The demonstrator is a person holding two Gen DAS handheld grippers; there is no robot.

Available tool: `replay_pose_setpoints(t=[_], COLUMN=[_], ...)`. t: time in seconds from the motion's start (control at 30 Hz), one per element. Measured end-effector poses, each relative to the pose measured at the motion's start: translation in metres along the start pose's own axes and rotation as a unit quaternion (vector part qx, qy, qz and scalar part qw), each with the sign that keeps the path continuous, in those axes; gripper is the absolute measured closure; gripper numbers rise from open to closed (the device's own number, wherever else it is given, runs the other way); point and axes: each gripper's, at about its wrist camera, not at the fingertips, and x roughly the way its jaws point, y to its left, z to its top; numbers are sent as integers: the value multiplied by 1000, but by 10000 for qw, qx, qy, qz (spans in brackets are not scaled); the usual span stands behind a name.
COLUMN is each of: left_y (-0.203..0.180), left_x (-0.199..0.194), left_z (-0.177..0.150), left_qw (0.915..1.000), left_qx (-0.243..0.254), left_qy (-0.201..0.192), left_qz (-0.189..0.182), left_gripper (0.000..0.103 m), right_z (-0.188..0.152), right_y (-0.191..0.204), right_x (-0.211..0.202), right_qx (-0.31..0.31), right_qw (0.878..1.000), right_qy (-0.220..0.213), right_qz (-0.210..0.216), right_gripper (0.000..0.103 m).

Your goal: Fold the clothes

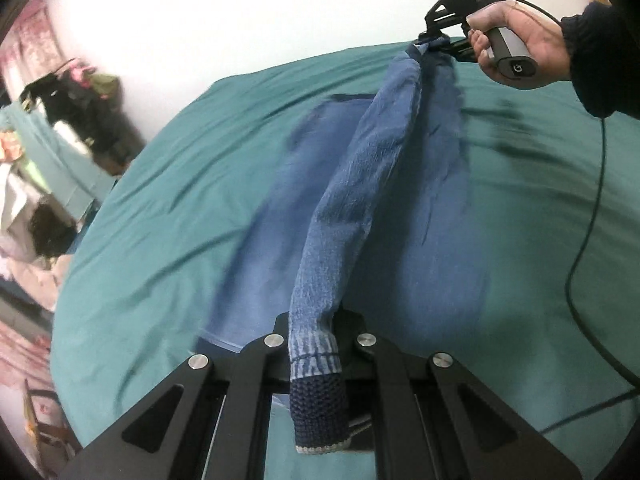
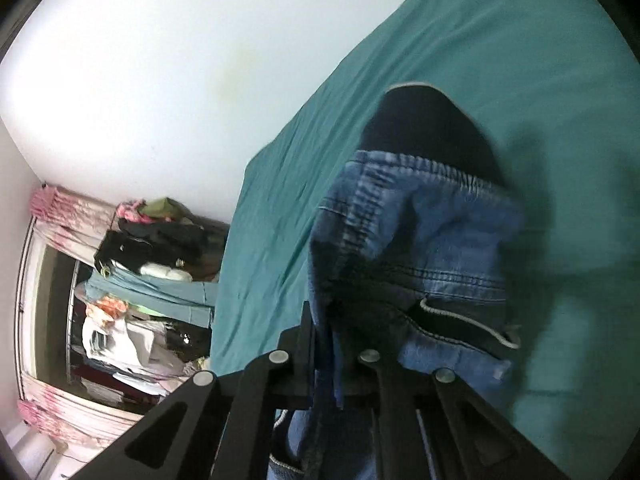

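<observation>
Garment: blue washed-denim jacket with dark navy ribbed-knit cuffs and pale trim (image 1: 400, 184), body spread on the teal bed sheet (image 1: 160, 220), one sleeve lifted clear of it.
Left gripper (image 1: 316, 344): mine, closed on the sleeve end just above the knit cuff (image 1: 318, 412), which hangs near me.
Right gripper (image 1: 434, 42): mine too, clamped on the far end of that sleeve, by the shoulder.
Long axis: sleeve (image 1: 360, 184) runs taut from my near left gripper to the far right one.
Coming move, I judge: carry the sleeve sideways across the body, both ends together.
Textures: denim soft, crinkled, stitched seams; cuff stretchy; sheet wrinkled.
Background: cluttered clothes rack (image 2: 132, 280) at far left.
</observation>
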Motion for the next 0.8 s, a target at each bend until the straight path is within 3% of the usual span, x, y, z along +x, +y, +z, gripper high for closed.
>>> replay_pose_setpoints(t=[0.13,0.3,0.4,0.43,0.47,0.5,0.53,0.57,0.6,0.67,0.73,0.8], left_y=[46,86,86,82,79,82,86,90,99,114,135,165], left_x=[46,114,143,146,148,142,134,126,115,108,115,118], left_z=[-7,-15,-27,-31,-33,-35,-37,-39,-43,-57,-74,-84], left_qw=[9997,9981,9942,9931,9919,9921,9925,9928,9931,9933,9857,9815], left_qx=[-42,-102,58,235,422,494,540,585,531,480,547,192], left_qy=[196,589,1040,1107,1142,1082,997,913,875,1014,1590,1897], left_qz=[137,133,-249,-312,-350,-401,-455,-509,-570,-275,-100,-192], left_gripper=[97,96,93,93,90,80,73,44,6,0,0,0], right_z=[-19,-37,-45,-46,-46,-49,-52,-60,-69,-100,-147,-201], right_y=[31,58,55,55,61,71,80,90,100,105,94,78], right_x=[70,163,197,202,200,190,180,158,133,83,32,0], right_qx=[-219,-538,-580,-581,-592,-676,-774,-847,-915,-840,-515,-151], right_qw=[9992,9913,9825,9808,9790,9781,9772,9782,9793,9852,9896,9901], right_qy=[224,582,929,1041,1113,1138,1156,1013,837,670,613,726], right_qz=[-258,-1049,-1508,-1545,-1603,-1609,-1603,-1603,-1603,-1332,-1193,-1191], right_gripper=[98,98,95,87,77,69,46,35,33,18,18,18])
